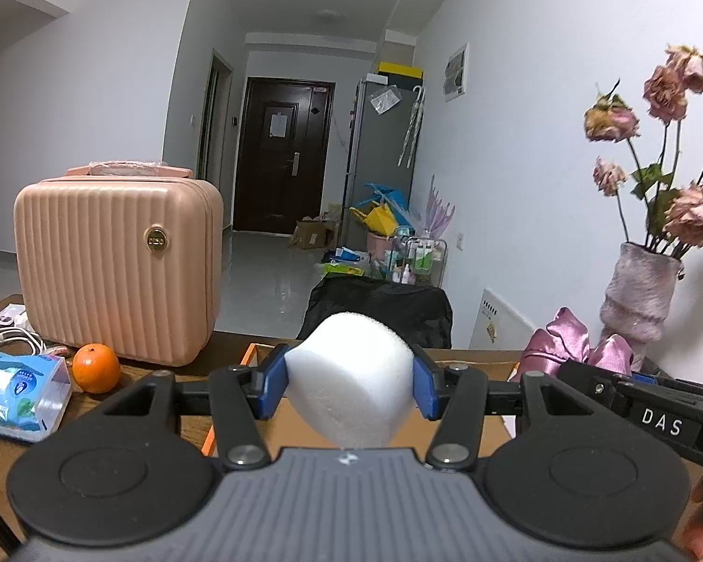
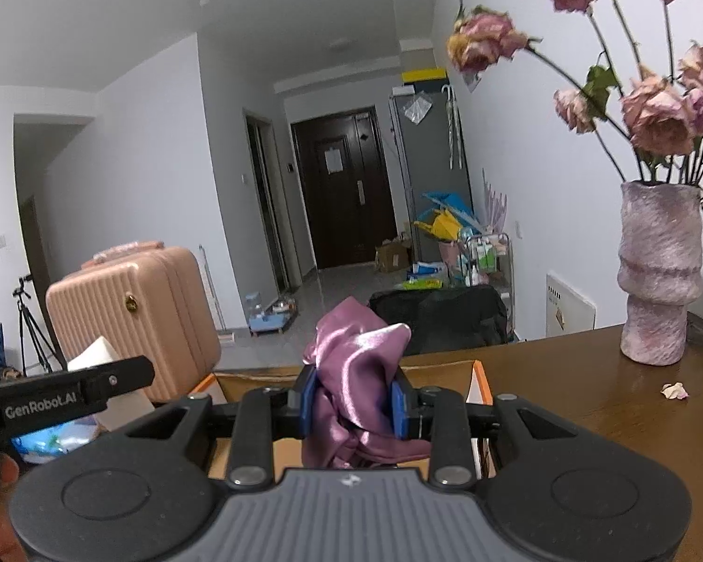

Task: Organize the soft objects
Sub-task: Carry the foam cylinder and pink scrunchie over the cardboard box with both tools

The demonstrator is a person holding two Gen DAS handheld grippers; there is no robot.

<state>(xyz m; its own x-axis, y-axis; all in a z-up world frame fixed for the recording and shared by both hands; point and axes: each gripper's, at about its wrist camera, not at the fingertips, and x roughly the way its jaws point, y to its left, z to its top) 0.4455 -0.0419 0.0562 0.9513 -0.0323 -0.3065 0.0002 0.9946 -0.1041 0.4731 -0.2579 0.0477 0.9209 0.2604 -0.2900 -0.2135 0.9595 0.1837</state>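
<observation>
Two clenched hand-held grippers, left (image 1: pixel 350 381) on foam block (image 1: pixel 351 381), right (image 2: pixel 351 405) bunching satin cloth (image 2: pixel 356 374), could collide above the cardboard box (image 2: pixel 480 377).

the support surface is a brown wooden table (image 2: pixel 586 374). resting directly on it: a pink ribbed case (image 1: pixel 117 271), upright at the left; an orange (image 1: pixel 96 367) just in front of the case; a blue tissue pack (image 1: pixel 16 386) near the orange; white cables (image 1: pixel 4 339); an open cardboard box (image 2: pixel 480 374) at centre; a fuzzy pink vase (image 2: pixel 658 271) at the right; loose petals (image 2: pixel 675 390).
</observation>
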